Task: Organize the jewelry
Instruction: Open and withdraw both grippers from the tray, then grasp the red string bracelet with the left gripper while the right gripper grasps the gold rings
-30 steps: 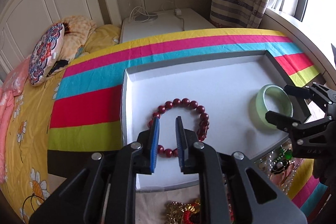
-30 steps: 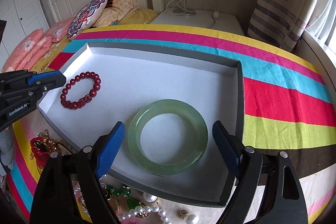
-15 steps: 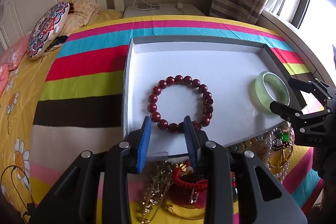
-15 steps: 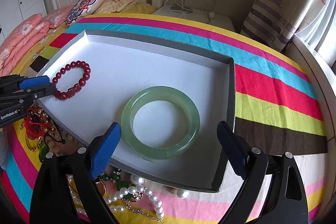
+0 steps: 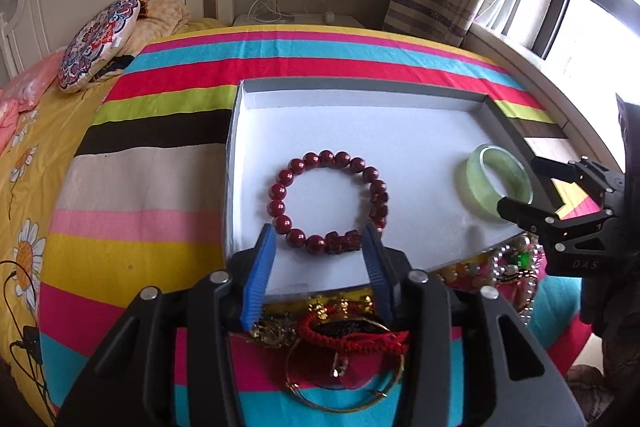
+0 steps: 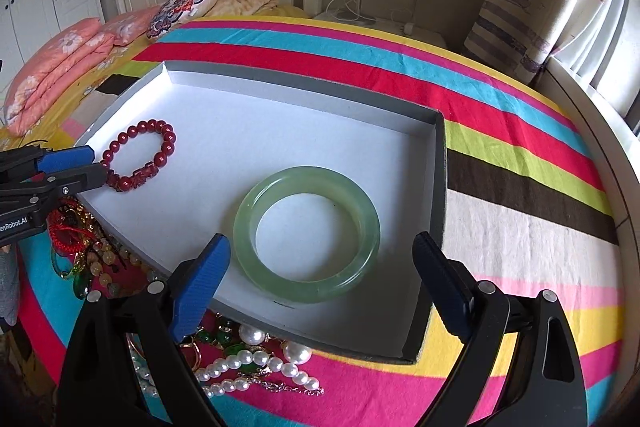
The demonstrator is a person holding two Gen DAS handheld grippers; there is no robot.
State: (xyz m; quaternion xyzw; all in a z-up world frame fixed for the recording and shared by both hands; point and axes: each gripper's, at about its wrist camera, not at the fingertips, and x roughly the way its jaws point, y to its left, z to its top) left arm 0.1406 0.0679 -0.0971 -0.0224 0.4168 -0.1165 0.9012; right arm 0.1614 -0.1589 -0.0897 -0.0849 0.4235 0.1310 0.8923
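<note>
Jaws of both the left gripper (image 5: 318, 263) and right gripper (image 6: 322, 281) are held open, empty; red bead bracelet (image 5: 328, 203) and jade bangle (image 6: 307, 234) are laid in the tray (image 6: 304, 89), while tangled jewelry (image 6: 256, 363) is left on the bed beside its near edge.

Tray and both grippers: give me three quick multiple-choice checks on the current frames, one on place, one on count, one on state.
1. Where does the green bangle lie?
A. in the tray
B. on the striped cover
C. in the right gripper

2. How many pieces lie in the tray?
A. one
B. two
C. four

3. How is the left gripper?
A. shut on the red bead bracelet
B. open, holding nothing
C. shut on pearls

Answers:
1 A: the bangle lies flat on the white floor of the tray.
2 B: only the bangle and the bead bracelet are inside.
3 B: its blue pads stand apart, with the bracelet lying beyond them.
</note>
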